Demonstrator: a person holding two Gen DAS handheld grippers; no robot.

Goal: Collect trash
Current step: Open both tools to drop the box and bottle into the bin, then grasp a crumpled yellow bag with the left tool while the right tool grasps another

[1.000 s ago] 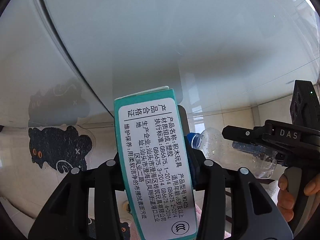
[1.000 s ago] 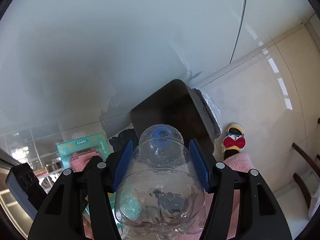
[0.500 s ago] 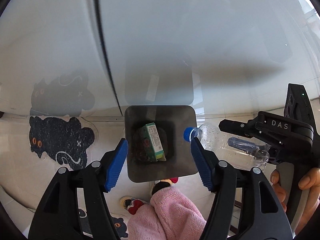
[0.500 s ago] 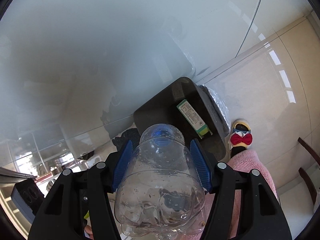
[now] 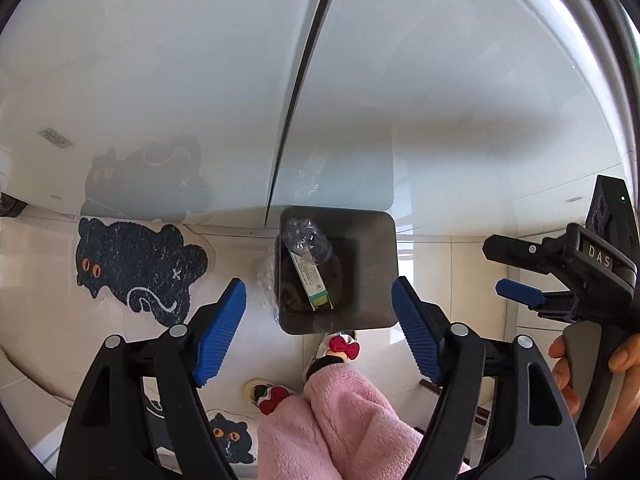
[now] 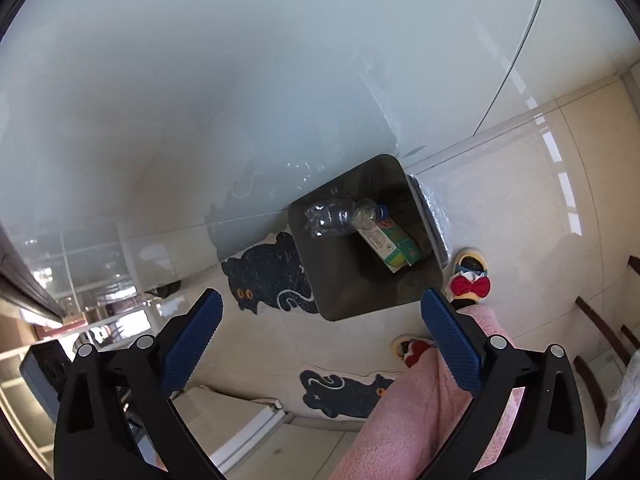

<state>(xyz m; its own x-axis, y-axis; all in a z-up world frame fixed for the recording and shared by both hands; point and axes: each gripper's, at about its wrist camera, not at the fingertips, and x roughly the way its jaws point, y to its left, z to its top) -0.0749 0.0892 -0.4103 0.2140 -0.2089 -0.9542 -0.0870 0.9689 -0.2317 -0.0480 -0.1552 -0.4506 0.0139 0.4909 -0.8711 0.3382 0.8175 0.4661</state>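
Both grippers hang empty, jaws just opened wide: the left gripper [image 5: 319, 312] and right gripper [image 6: 320, 336] sit above the dark bin [image 5: 372, 240]. Below them, inside it, the clear bottle [image 6: 340, 218] lies across the green carton [image 6: 396, 246].

Ahead of the blue-padded claws, a dark grey bin [image 5: 372, 264] holds a clear bottle [image 6: 340, 216] and a green-and-white carton [image 6: 394, 246]. Left of it lies a black cat-shaped mat [image 5: 136, 264] with orange eyes.
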